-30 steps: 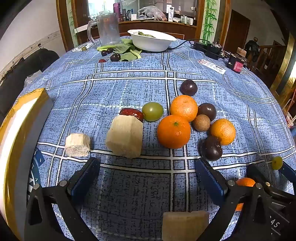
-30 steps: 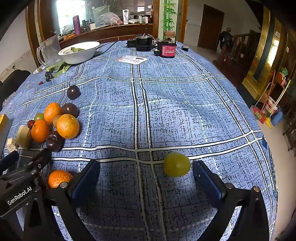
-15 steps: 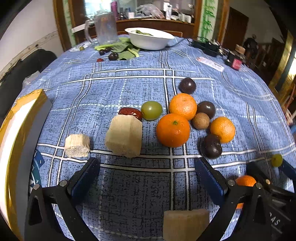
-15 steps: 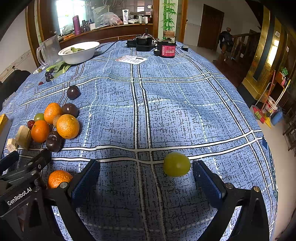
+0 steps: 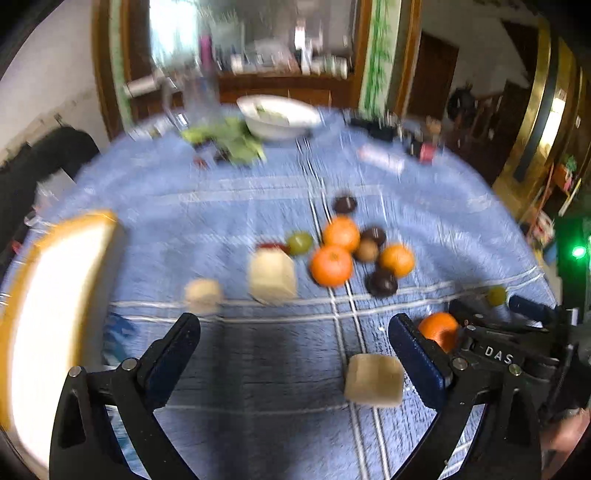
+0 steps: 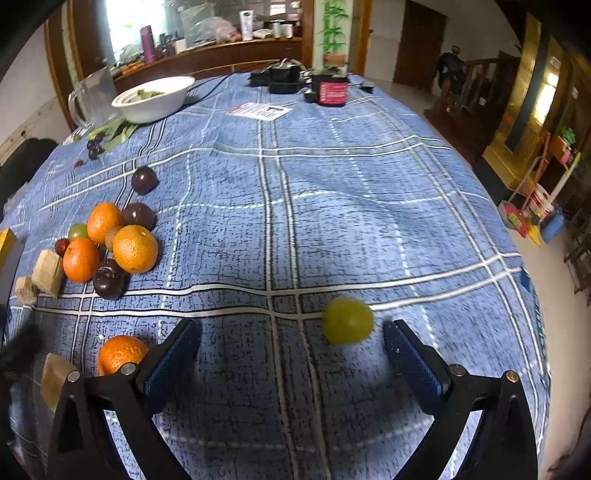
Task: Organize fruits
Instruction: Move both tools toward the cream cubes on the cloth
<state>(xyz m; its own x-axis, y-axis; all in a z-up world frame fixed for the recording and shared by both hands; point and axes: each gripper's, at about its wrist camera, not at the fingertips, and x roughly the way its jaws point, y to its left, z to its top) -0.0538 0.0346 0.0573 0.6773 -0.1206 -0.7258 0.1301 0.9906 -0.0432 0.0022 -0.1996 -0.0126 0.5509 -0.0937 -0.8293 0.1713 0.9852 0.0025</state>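
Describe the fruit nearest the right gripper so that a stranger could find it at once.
On the blue checked cloth, look away from the fruit pile at the left. The green grape lies alone between the open fingers of the right gripper; the other green grape sits inside the pile.

**Lighting and Image Quality**

Daylight enters from the bright window at upper left of both frames. The left wrist view is heavily motion-blurred throughout. The right wrist view is sharp; only the round yellow-green fruit is smeared. Fisheye curvature and dark vignetting mark all corners.
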